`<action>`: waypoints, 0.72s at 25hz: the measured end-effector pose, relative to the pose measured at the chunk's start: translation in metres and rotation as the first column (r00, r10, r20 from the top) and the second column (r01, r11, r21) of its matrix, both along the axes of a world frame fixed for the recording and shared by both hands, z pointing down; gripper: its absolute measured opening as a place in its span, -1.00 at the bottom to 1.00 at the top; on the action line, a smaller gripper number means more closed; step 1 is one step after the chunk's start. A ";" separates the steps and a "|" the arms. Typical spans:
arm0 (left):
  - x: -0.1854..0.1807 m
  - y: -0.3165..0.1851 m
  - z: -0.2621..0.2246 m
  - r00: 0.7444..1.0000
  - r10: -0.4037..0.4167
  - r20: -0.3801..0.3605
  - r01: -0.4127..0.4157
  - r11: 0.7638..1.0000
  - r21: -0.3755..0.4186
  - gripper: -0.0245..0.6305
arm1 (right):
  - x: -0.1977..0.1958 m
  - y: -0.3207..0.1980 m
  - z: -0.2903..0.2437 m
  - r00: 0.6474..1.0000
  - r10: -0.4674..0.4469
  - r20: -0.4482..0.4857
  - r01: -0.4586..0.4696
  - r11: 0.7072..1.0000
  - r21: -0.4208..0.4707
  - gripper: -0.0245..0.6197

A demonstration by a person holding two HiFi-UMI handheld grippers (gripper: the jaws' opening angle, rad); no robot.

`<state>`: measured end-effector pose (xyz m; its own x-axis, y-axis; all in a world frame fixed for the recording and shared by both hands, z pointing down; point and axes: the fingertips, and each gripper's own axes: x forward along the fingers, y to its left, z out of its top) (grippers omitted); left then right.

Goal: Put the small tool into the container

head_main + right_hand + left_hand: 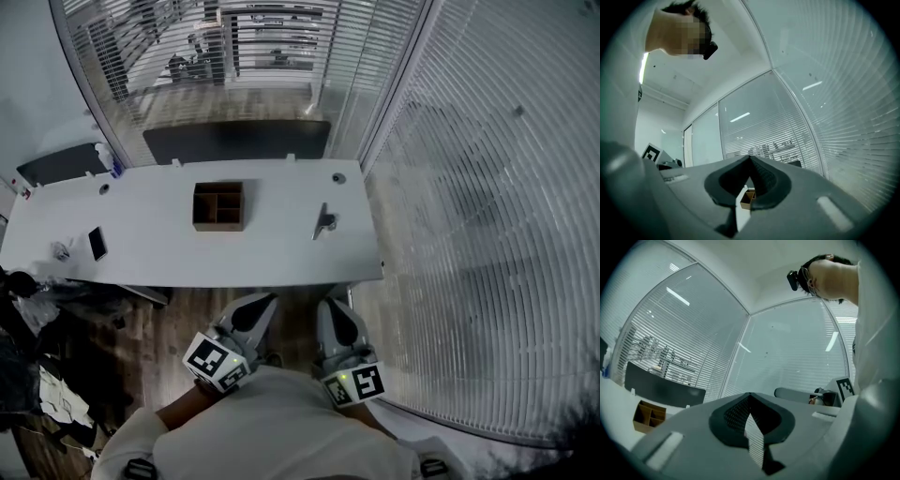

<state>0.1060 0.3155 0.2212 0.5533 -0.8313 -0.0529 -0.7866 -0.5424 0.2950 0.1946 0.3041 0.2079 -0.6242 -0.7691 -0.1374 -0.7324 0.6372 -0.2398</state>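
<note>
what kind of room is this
Probably an office or meeting room: a long white desk, glass partition walls hung with slatted blinds, and wood-look flooring underneath.

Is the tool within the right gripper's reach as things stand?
Probably yes: the tool lies on the table ahead of the right gripper, with nothing between. The gripper is short of the table edge and its jaws are shut, so they must open first.
</note>
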 end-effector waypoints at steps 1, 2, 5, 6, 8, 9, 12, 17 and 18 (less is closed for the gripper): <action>0.000 -0.001 -0.001 1.000 -0.003 -0.004 0.003 1.000 0.000 -0.92 | 0.001 0.000 0.000 1.000 -0.002 -0.003 0.002 1.000 -0.001 -0.92; 0.000 -0.001 -0.002 1.000 -0.007 -0.008 0.007 1.000 0.001 -0.92 | 0.002 -0.001 0.000 1.000 -0.004 -0.005 0.004 1.000 -0.001 -0.92; 0.000 -0.005 -0.004 1.000 -0.011 -0.013 0.011 1.000 0.008 -0.92 | 0.002 -0.005 0.001 1.000 -0.007 -0.006 0.007 1.000 -0.003 -0.92; 0.000 -0.006 -0.004 1.000 -0.009 -0.013 0.009 1.000 0.011 -0.92 | 0.002 -0.006 0.001 1.000 -0.009 -0.006 0.009 1.000 -0.001 -0.92; 0.002 -0.009 -0.002 1.000 -0.002 -0.012 0.002 1.000 0.019 -0.92 | 0.001 -0.009 0.003 1.000 -0.013 -0.012 0.013 1.000 0.005 -0.92; 0.003 -0.011 -0.002 1.000 0.003 -0.013 -0.002 1.000 0.024 -0.92 | 0.000 -0.012 0.004 1.000 -0.014 -0.014 0.014 1.000 0.006 -0.92; 0.005 -0.017 -0.002 1.000 0.019 -0.013 -0.019 0.999 0.036 -0.92 | -0.001 -0.020 0.005 1.000 -0.011 -0.010 0.012 1.000 0.010 -0.92; 0.002 -0.033 0.001 0.999 0.050 -0.004 -0.050 0.998 0.041 -0.92 | -0.011 -0.036 0.006 1.000 -0.019 -0.016 0.019 1.000 0.014 -0.92; 0.000 -0.037 0.001 0.999 0.051 -0.005 -0.051 0.998 0.040 -0.92 | -0.014 -0.039 0.006 1.000 -0.024 -0.018 0.025 1.000 0.014 -0.92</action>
<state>0.1059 0.2784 0.2223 0.5943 -0.7993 -0.0886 -0.7560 -0.5929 0.2773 0.1803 0.2653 0.2142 -0.6452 -0.7516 -0.1368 -0.7208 0.6583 -0.2173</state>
